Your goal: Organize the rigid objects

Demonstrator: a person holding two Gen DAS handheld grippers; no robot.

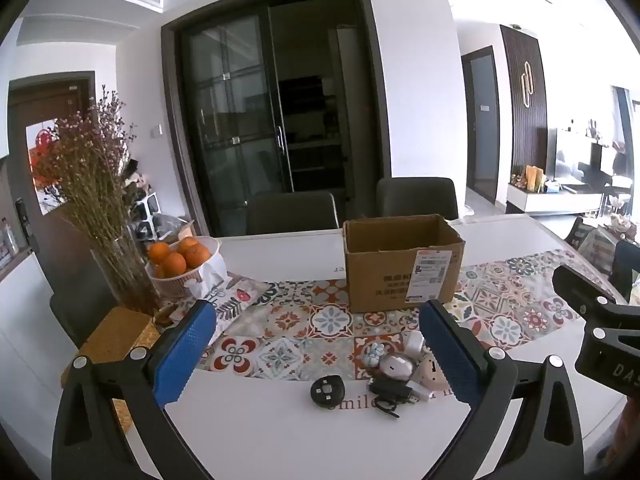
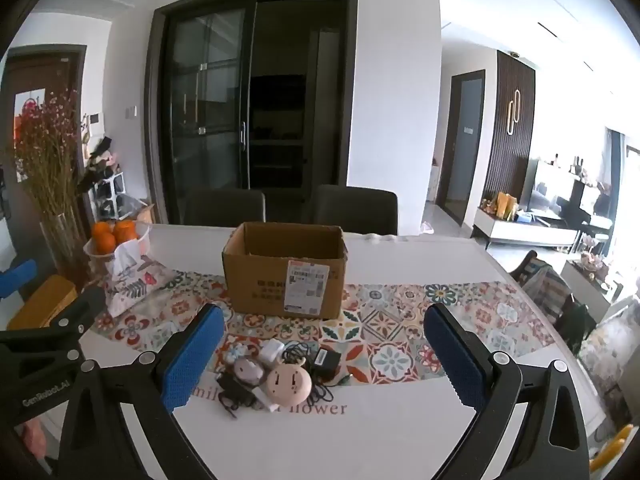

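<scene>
A pile of small rigid items lies on the white table [image 1: 280, 432] near its front edge. In the left wrist view I see a round black device [image 1: 327, 391], a black adapter [image 1: 390, 390], a white charger [image 1: 416, 342] and a pink round gadget [image 1: 430, 372]. The right wrist view shows the pink round gadget [image 2: 289, 386], a second black adapter [image 2: 328, 362] and a white charger [image 2: 272, 350]. An open cardboard box [image 1: 400, 264] [image 2: 284, 272] stands behind the pile. My left gripper [image 1: 318, 320] and right gripper [image 2: 324, 320] hover open above the pile, holding nothing.
A patterned runner [image 2: 400, 336] crosses the table. At the left stand a bowl of oranges [image 1: 180, 264], a vase of dried flowers [image 1: 120, 272], a printed tissue pouch [image 2: 132, 284] and a woven box [image 1: 116, 336]. Two dark chairs [image 1: 292, 212] stand behind the table.
</scene>
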